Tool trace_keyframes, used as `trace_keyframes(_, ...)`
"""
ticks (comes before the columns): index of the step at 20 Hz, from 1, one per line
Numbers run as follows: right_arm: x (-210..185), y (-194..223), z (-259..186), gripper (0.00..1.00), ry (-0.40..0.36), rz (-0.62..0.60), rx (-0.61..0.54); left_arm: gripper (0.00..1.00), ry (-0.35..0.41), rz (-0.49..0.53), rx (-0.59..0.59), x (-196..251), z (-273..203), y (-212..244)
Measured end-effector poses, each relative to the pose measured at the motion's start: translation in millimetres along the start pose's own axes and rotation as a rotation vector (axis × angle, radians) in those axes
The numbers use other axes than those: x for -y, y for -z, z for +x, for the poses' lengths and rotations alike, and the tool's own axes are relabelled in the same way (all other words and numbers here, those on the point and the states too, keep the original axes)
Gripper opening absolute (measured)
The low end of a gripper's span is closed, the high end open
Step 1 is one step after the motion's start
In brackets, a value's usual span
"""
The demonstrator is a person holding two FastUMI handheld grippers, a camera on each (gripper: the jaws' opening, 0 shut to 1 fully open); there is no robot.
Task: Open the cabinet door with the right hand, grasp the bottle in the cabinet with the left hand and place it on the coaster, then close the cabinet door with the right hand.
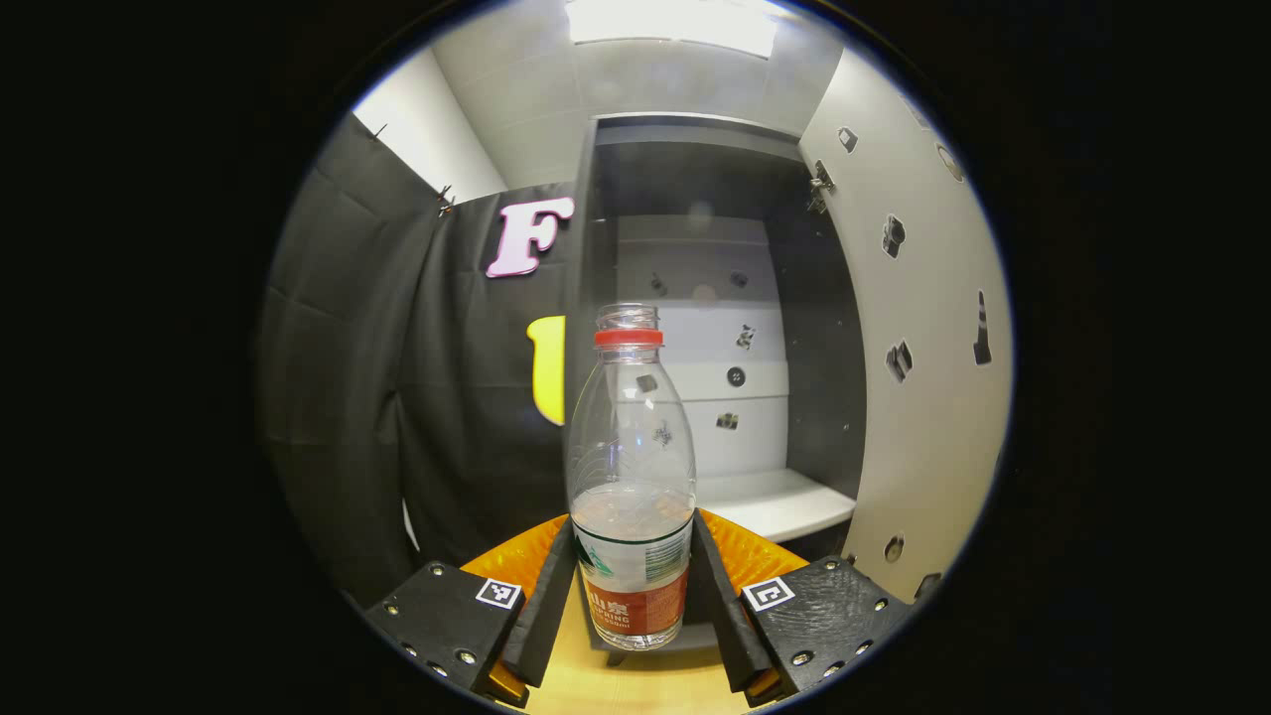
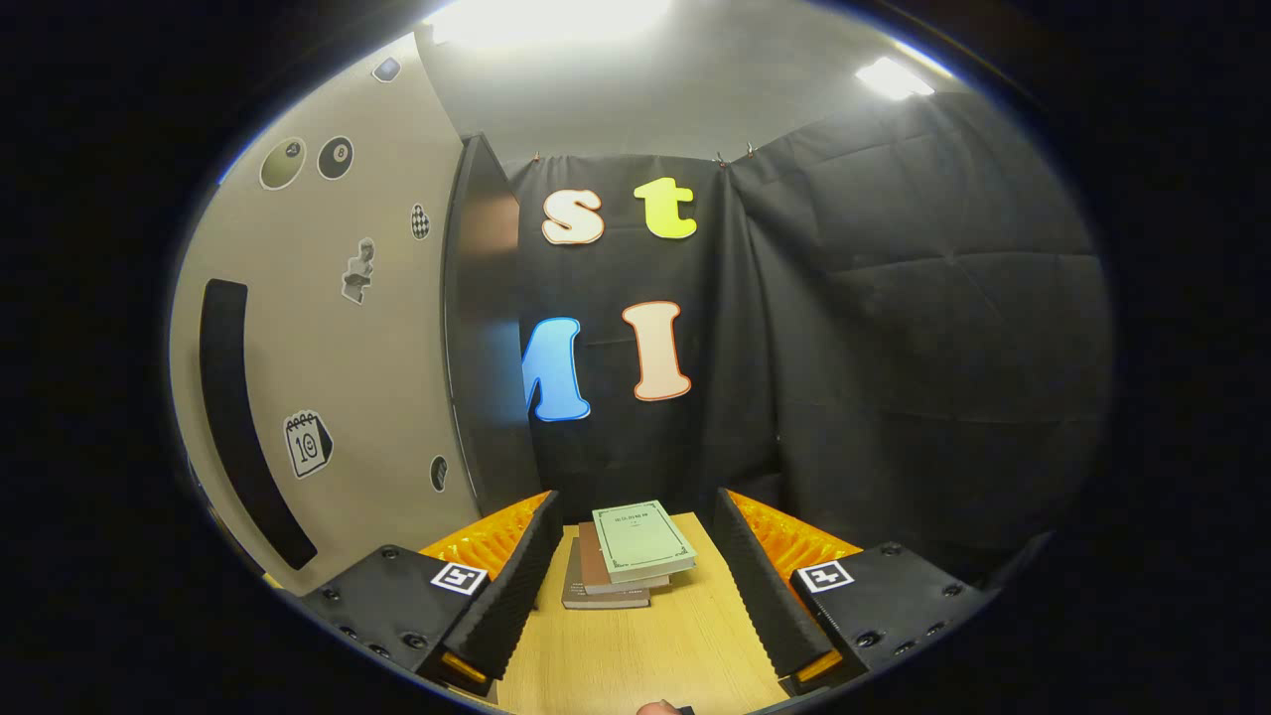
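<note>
Left gripper [image 1: 635, 596] nearest lens: fingers [image 1: 551, 596] closed in against bottle [image 1: 632, 477], label band clamped between pads. Bottle upright, dead centre, 12 o'clock from jaws, above wooden table [image 1: 635, 685]; coaster not made out.

Risks, judged: no cap, water inside, so tilt spills; thin plastic may buckle or slip.

Cabinet door [image 1: 923, 357] open at 3 o'clock, cabinet [image 1: 715, 328] behind.

Right gripper [image 2: 635, 586] wide apart, empty; books [image 2: 626, 556] at 12 o'clock.

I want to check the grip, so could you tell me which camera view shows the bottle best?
The left gripper view: the bottle stands upright between the left gripper fingers, capless, partly filled. The right gripper view looks at a stack of books on the table instead.
</note>
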State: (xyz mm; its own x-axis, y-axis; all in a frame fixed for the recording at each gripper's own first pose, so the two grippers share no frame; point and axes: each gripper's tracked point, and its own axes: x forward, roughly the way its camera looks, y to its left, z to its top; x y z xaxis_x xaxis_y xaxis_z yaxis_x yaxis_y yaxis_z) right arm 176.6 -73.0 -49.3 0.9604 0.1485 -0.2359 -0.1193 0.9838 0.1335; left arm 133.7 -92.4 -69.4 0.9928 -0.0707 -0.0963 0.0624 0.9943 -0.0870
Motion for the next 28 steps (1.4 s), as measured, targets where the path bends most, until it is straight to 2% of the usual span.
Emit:
trace_keyframes(3, -2.2, 3.6, -1.5, 0.98, -0.001, 0.001, 0.01, 0.63, -0.02, -0.022, -0.003, -15.6, -23.3, 20.3)
trace_keyframes(4, -2.0, 4.3, -3.4, 0.93, 0.003, -0.002, 0.016, 0.63, -0.021, -0.031, 0.004, -19.0, -32.2, 26.0)
trace_keyframes(6, -0.4, 7.0, -5.2, 0.98, 0.017, -0.012, 0.035, 0.63, -0.031, -0.043, 0.014, -28.9, -49.6, 41.8)
trace_keyframes(7, -2.4, 9.4, -6.7, 0.98, 0.02, -0.015, 0.042, 0.63, -0.035, -0.047, 0.012, -33.2, -57.1, 52.0)
trace_keyframes(8, -3.0, 10.4, -7.3, 0.93, 0.026, -0.016, 0.045, 0.63, -0.041, -0.048, 0.006, -38.2, -65.4, 65.0)
trace_keyframes(9, -3.2, 13.7, -7.2, 0.98, 0.03, -0.014, 0.044, 0.63, -0.046, -0.049, -0.004, -42.1, -73.0, 76.9)
trace_keyframes(15, -7.3, 21.0, -9.5, 0.98, 0.04, -0.022, 0.037, 0.63, -0.061, -0.088, -0.054, -54.2, -106.5, 149.3)
trace_keyframes(16, -7.9, 22.2, -10.9, 0.98, 0.04, -0.031, 0.033, 0.63, -0.062, -0.091, -0.054, -53.1, -110.4, 156.9)
trace_keyframes(17, -7.7, 22.6, -10.8, 0.93, 0.042, -0.04, 0.031, 0.63, -0.065, -0.087, -0.06, -53.5, -113.5, 165.1)
trace_keyframes(18, -6.9, 21.7, -12.9, 0.97, 0.044, -0.046, 0.03, 0.63, -0.065, -0.08, -0.072, -52.2, -114.9, 175.6)
trace_keyframes(19, -6.9, 21.5, -14.0, 0.93, 0.046, -0.047, 0.03, 0.63, -0.064, -0.071, -0.087, -51.5, -115.0, 185.9)
trace_keyframes(20, -5.9, 21.1, -15.2, 0.97, 0.048, -0.046, 0.031, 0.63, -0.065, -0.065, -0.102, -50.7, -115.1, 195.4)
trace_keyframes(21, -5.3, 21.6, -14.8, 0.93, 0.051, -0.046, 0.03, 0.63, -0.067, -0.064, -0.111, -50.9, -115.7, 203.0)
trace_keyframes(22, -3.3, 22.1, -15.2, 0.93, 0.056, -0.051, 0.028, 0.63, -0.072, -0.068, -0.12, -50.9, -117.4, 210.7)
trace_keyframes(23, -1.5, 23.0, -14.7, 0.97, 0.061, -0.054, 0.026, 0.63, -0.079, -0.075, -0.126, -51.3, -118.1, 218.2)
trace_keyframes(28, 2.1, 20.5, -10.9, 0.98, 0.073, -0.053, 0.023, 0.63, -0.113, -0.062, -0.181, -51.7, -122.4, 259.7)
